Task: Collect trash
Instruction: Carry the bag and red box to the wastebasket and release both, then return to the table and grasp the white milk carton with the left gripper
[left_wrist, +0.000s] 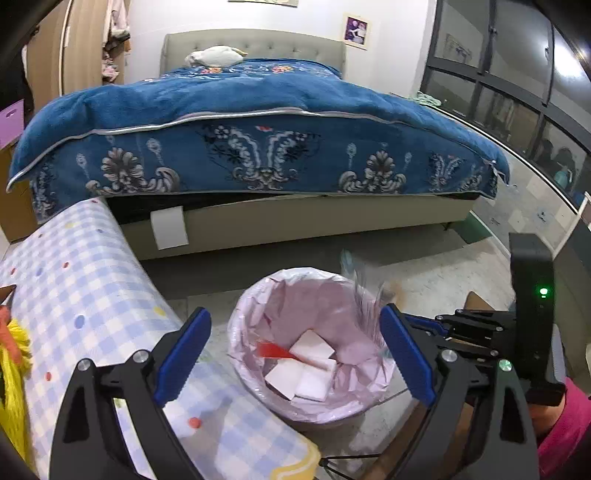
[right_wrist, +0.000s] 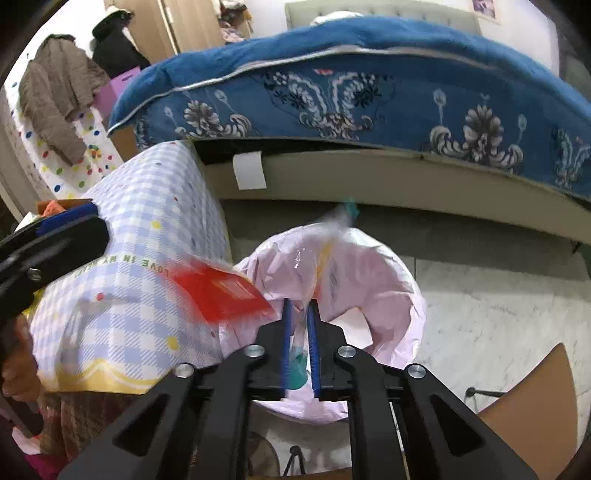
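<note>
A trash bin with a pink liner (left_wrist: 255, 306) stands on the floor beside the table; it shows in the right wrist view too (right_wrist: 399, 280). White foam pieces (left_wrist: 310, 350) and a red wrapper (left_wrist: 273, 350) lie inside it. My left gripper (left_wrist: 295, 354) is open and empty above the bin. My right gripper (right_wrist: 299, 310) is shut on a clear plastic wrapper with teal print (right_wrist: 325, 254), held over the bin; the wrapper also shows in the left wrist view (left_wrist: 364, 295). A blurred red wrapper (right_wrist: 221, 291) is at the bin's left rim.
A table with a blue checked cloth (left_wrist: 85, 295) is left of the bin. A bed with a blue blanket (left_wrist: 258, 122) is behind it. A brown chair seat (right_wrist: 535, 398) is at right. Yellow yarn (left_wrist: 14, 354) lies on the table.
</note>
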